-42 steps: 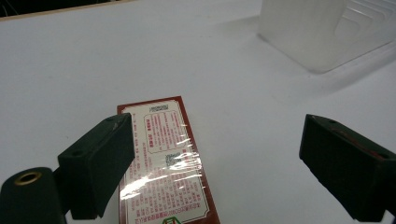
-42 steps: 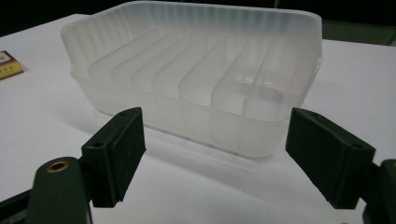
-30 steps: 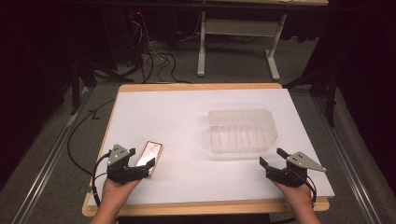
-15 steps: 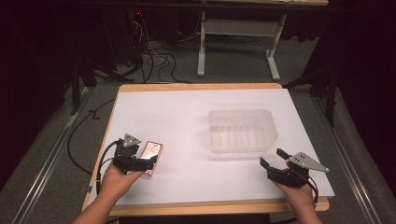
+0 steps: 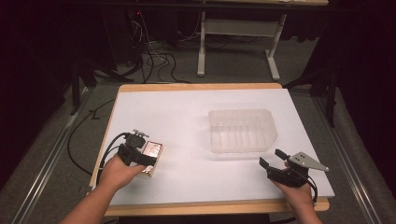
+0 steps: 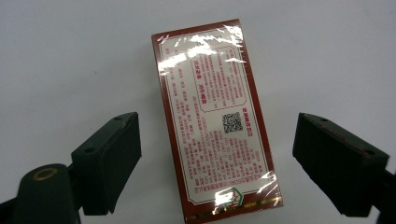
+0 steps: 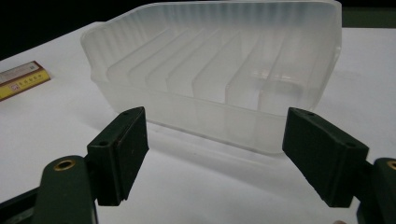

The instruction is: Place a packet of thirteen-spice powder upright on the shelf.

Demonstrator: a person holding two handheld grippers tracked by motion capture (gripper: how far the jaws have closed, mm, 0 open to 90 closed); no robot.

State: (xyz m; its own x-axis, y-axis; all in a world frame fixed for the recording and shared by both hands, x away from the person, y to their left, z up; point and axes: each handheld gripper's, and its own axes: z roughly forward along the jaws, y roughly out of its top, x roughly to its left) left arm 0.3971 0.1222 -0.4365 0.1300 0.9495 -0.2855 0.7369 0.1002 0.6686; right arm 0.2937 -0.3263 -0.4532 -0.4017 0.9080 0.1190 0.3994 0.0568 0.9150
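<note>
A small red-edged box (image 6: 215, 126) lies flat on the white desk (image 5: 187, 112), at about eight o'clock of its top. The left gripper (image 5: 142, 156) hangs right over it – its fingers (image 6: 108, 161) stand either side of the box with a gap to each, pressing nothing, and they have just been closing. The right gripper (image 5: 273, 160), at about four o'clock, holds its fingers (image 7: 122, 150) wide apart and empty, pointing at the clear plastic bin (image 5: 241, 129) just beyond them.
</note>
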